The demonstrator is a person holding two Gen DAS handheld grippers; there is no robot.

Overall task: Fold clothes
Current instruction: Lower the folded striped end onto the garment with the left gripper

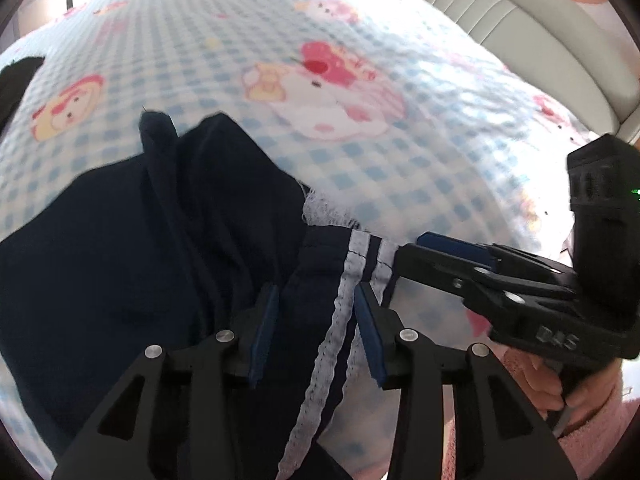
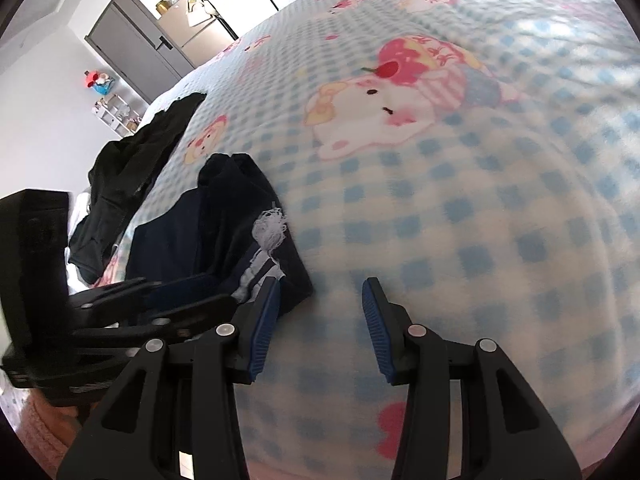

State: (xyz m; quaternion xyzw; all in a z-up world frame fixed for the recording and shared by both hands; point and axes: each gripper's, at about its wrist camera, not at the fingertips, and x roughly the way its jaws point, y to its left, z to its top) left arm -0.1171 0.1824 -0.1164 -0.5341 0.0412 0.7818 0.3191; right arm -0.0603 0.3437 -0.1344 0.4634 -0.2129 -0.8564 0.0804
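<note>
Two views are showing a bed covered by a blue-checked cartoon blanket (image 1: 400,168), with a navy garment (image 1: 120,260) lying on it.

In the left wrist view, the garment is filling the lower left of the frame. Its white-striped edge (image 1: 344,304) is running from the centre down toward the bottom edge, passing between the spread jaws of the left gripper (image 1: 316,332). The pads are standing apart and are not pressing the cloth. The right gripper (image 1: 404,252) is reaching in from the right edge, its tip at the striped corner; I cannot tell from here whether it is pinching. A hand (image 1: 548,384) in a pink sleeve is holding it.

In the right wrist view, the right gripper (image 2: 320,328) is showing open jaws over bare blanket, with the garment's corner touching its left pad. The garment's long axis is running from frame centre toward the upper left. A black jacket (image 2: 132,176) is lying further left.

To fold well, both grippers should probably be taking the striped edge at separate points and keeping it taut.
</note>
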